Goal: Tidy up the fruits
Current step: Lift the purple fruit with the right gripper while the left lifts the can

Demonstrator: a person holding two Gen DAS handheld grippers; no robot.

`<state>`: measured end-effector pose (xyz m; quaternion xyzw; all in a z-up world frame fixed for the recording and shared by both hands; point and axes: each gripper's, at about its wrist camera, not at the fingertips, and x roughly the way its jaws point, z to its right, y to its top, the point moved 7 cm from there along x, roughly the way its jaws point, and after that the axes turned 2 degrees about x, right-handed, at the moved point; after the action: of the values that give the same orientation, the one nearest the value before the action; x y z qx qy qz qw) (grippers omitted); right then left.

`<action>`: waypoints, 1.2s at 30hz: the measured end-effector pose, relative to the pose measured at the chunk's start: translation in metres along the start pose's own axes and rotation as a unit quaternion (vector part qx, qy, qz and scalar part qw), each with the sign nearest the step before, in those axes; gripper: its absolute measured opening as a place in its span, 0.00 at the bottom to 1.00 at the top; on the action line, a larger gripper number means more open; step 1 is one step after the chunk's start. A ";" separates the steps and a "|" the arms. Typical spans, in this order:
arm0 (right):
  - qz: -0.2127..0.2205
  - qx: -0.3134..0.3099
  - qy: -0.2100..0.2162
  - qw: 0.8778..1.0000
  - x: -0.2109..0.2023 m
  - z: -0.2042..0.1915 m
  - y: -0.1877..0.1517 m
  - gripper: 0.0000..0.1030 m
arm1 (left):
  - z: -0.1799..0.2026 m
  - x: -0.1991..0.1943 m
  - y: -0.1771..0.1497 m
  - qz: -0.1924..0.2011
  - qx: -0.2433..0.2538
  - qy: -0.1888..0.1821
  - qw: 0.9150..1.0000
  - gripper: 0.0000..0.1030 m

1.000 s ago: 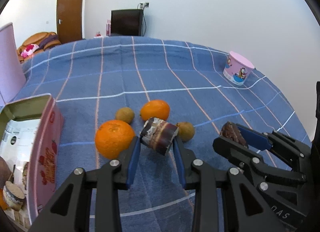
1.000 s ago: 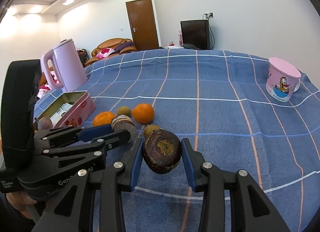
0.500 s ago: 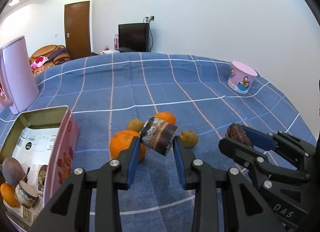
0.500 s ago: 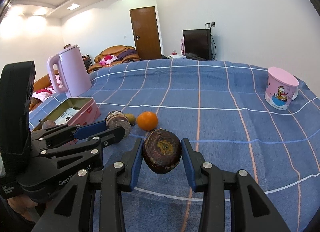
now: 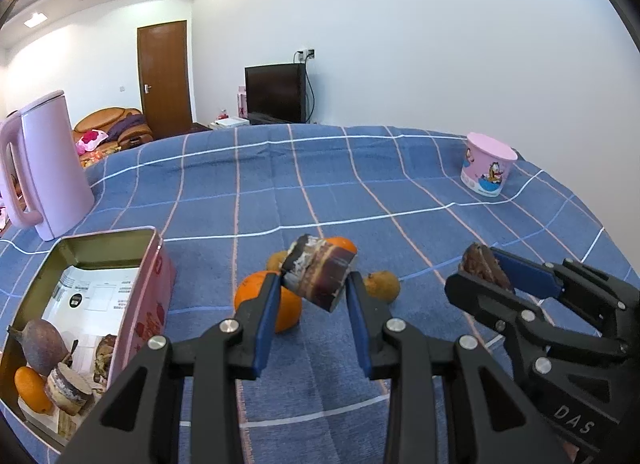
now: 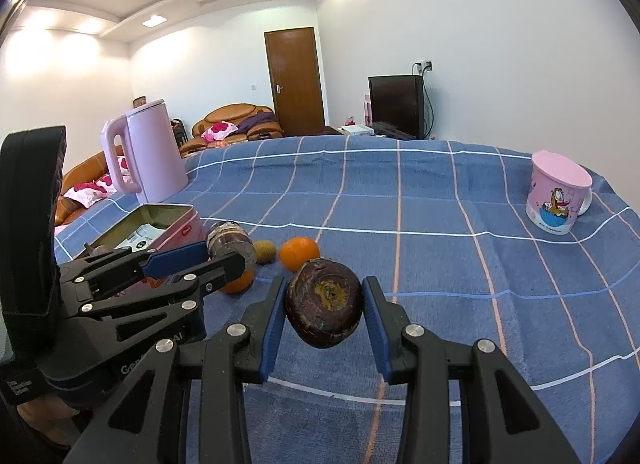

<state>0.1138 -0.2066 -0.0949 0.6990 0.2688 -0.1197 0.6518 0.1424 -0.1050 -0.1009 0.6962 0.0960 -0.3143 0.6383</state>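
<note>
My left gripper [image 5: 314, 282] is shut on a dark brown cut chunk [image 5: 320, 274] and holds it above the blue cloth. Under and behind the chunk lie two oranges [image 5: 250, 298] [image 5: 345, 244] and two small brownish fruits [image 5: 382, 284]. At the left stands an open pink tin box [image 5: 148, 304] with a purple fruit [image 5: 40, 344], a small orange and another cut chunk inside. My right gripper [image 6: 324, 290] is shut on a dark purple round fruit [image 6: 324, 306], to the right of the left gripper [image 6: 230, 254]. One orange [image 6: 299, 258] lies just beyond it.
A pink kettle [image 5: 52, 163] stands behind the tin box at the far left. A pink cartoon cup [image 6: 556, 191] sits near the table's far right edge. The blue checked cloth [image 6: 440, 264] covers the table. A sofa, a door and a dark screen are in the room behind.
Both views have tilted upward, so the fruits on the cloth sit lower in the picture and more of the tin box and kettle shows. Both grippers keep their hold.
</note>
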 end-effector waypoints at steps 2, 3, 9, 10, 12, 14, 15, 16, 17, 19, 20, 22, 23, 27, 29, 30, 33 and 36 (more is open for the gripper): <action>0.004 -0.001 0.000 1.000 -0.001 0.000 0.000 0.39 | -0.001 -0.002 0.000 0.004 -0.001 0.002 1.000 0.34; 0.006 -0.001 0.000 1.000 -0.002 0.000 0.000 0.39 | -0.001 -0.003 0.000 0.005 -0.002 0.003 1.000 0.34; 0.022 -0.006 -0.002 1.000 -0.009 -0.002 0.001 0.39 | -0.003 -0.007 0.000 0.014 -0.003 0.010 1.000 0.34; 0.023 -0.007 -0.003 1.000 -0.009 -0.002 0.002 0.39 | -0.004 -0.008 0.000 0.016 -0.003 0.011 1.000 0.34; 0.027 -0.008 -0.003 1.000 -0.011 -0.003 0.002 0.39 | -0.004 -0.009 0.001 0.019 -0.004 0.014 1.000 0.34; 0.030 -0.008 -0.003 1.000 -0.012 -0.003 0.002 0.39 | -0.005 -0.012 0.001 0.024 -0.004 0.018 1.000 0.34; 0.032 -0.009 -0.003 0.999 -0.013 -0.003 0.003 0.39 | -0.005 -0.012 0.001 0.026 -0.003 0.019 0.999 0.34; 0.033 -0.009 -0.003 0.999 -0.014 -0.003 0.003 0.39 | -0.004 -0.013 0.002 0.028 -0.002 0.021 0.999 0.34; 0.034 -0.009 -0.003 0.999 -0.014 -0.003 0.003 0.39 | -0.004 -0.014 0.002 0.031 -0.001 0.023 0.999 0.34; 0.037 -0.010 -0.003 0.999 -0.014 -0.003 0.003 0.39 | -0.004 -0.017 0.002 0.036 0.001 0.026 0.999 0.34; 0.038 -0.010 -0.003 0.999 -0.015 -0.003 0.003 0.39 | -0.004 -0.018 0.002 0.037 0.002 0.028 0.999 0.34; 0.042 -0.011 -0.003 0.999 -0.016 -0.003 0.003 0.39 | -0.005 -0.020 0.002 0.042 0.002 0.030 0.999 0.34; 0.043 -0.011 -0.003 0.999 -0.017 -0.004 0.004 0.39 | -0.005 -0.021 0.002 0.044 0.003 0.030 0.999 0.34; 0.051 -0.014 -0.005 0.999 -0.020 -0.005 0.005 0.39 | -0.005 -0.024 0.002 0.048 0.003 0.035 0.998 0.34; 0.056 -0.016 -0.006 0.998 -0.022 -0.005 0.005 0.39 | -0.006 -0.026 0.001 0.051 0.003 0.038 0.998 0.34; 0.058 -0.016 -0.006 0.998 -0.022 -0.005 0.006 0.39 | -0.006 -0.027 0.001 0.052 0.003 0.039 0.998 0.34; 0.061 -0.018 -0.008 0.998 -0.024 -0.006 0.006 0.39 | -0.007 -0.029 0.001 0.056 0.005 0.043 0.998 0.34; 0.062 -0.019 -0.009 0.998 -0.024 -0.006 0.007 0.39 | -0.007 -0.031 0.000 0.058 0.006 0.045 0.997 0.34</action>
<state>0.0965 -0.2060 -0.0762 0.7007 0.2212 -0.0797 0.6736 0.1205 -0.0901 -0.0834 0.7178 0.0821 -0.2459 0.6461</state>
